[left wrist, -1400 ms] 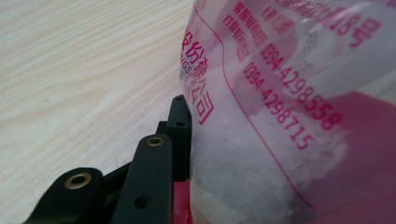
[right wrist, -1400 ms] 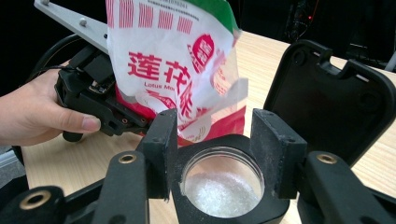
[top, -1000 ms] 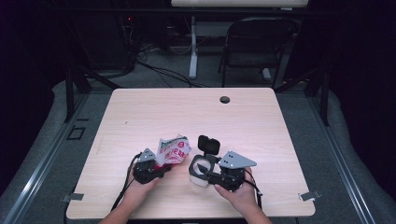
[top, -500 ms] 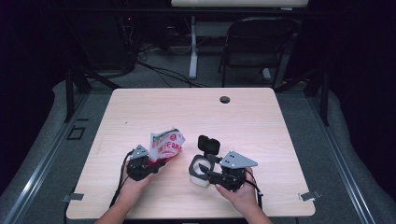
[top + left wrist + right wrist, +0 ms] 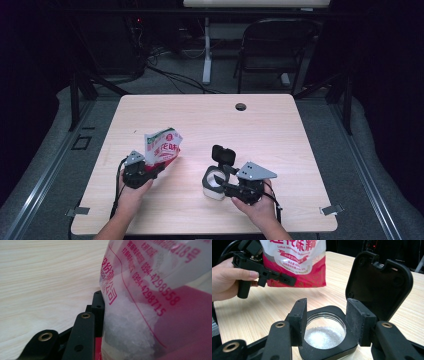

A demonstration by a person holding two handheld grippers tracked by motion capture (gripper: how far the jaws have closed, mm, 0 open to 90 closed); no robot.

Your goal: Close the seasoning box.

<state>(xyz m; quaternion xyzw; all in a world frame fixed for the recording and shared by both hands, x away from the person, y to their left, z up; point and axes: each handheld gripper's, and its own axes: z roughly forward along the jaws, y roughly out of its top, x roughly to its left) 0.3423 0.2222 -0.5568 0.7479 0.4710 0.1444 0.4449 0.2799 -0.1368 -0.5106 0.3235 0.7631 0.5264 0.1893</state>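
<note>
A red and white bag (image 5: 162,146) of white crystals stands upright above the table's left half, and my left gripper (image 5: 156,169) is shut on its lower edge. In the left gripper view the bag (image 5: 150,302) presses against one black finger (image 5: 98,307); the other is hidden behind it. My right gripper (image 5: 221,181) is shut on a small white jar (image 5: 212,190) near the front middle, with its black flip lid (image 5: 223,154) standing open. The right gripper view has the jar (image 5: 325,336) partly filled with crystals, its lid (image 5: 377,282), and the bag (image 5: 294,262) held to the left, apart from the jar.
The wooden table (image 5: 280,135) has a round cable hole (image 5: 241,106) near its far edge. A folding chair (image 5: 277,45) and floor cables lie beyond the table. Bare wood lies between the bag and the jar.
My left gripper has carried the bag left and slightly up, away from the jar, and the bag now stands more upright. The right gripper and jar have stayed put.
</note>
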